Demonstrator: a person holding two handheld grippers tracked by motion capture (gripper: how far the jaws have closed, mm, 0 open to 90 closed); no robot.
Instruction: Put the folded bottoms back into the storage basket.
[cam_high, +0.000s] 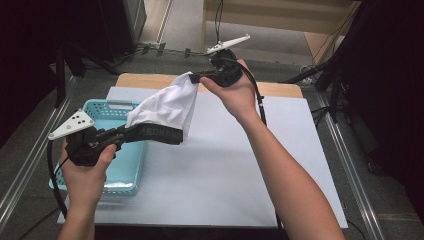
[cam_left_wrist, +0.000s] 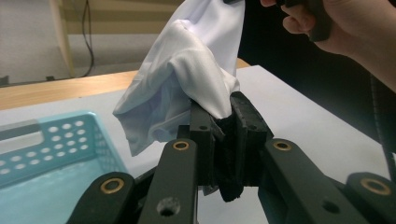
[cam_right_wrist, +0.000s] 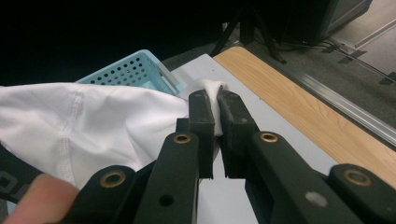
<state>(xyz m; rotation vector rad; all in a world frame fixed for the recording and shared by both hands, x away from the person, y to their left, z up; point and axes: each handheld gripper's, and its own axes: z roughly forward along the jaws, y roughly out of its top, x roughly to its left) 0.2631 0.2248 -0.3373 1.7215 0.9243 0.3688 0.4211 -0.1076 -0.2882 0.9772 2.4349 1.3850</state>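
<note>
A white garment (cam_high: 167, 107) with a black lettered waistband (cam_high: 155, 133) hangs stretched in the air between both grippers. My left gripper (cam_high: 122, 134) is shut on the waistband end, just right of the light blue basket (cam_high: 102, 111). Its jaws pinch white cloth (cam_left_wrist: 196, 70) and black band (cam_left_wrist: 227, 140). My right gripper (cam_high: 194, 77) is shut on the garment's upper corner, above the table's far edge. White cloth (cam_right_wrist: 93, 121) spreads left from its jaws, a pinched fold (cam_right_wrist: 215, 93) between them.
A white sheet (cam_high: 240, 165) covers most of the wooden table (cam_high: 280, 89). The basket (cam_right_wrist: 126, 70) stands at the sheet's left side. Metal rails (cam_high: 350, 165) run along both sides, and black stands and cables lie on the floor beyond.
</note>
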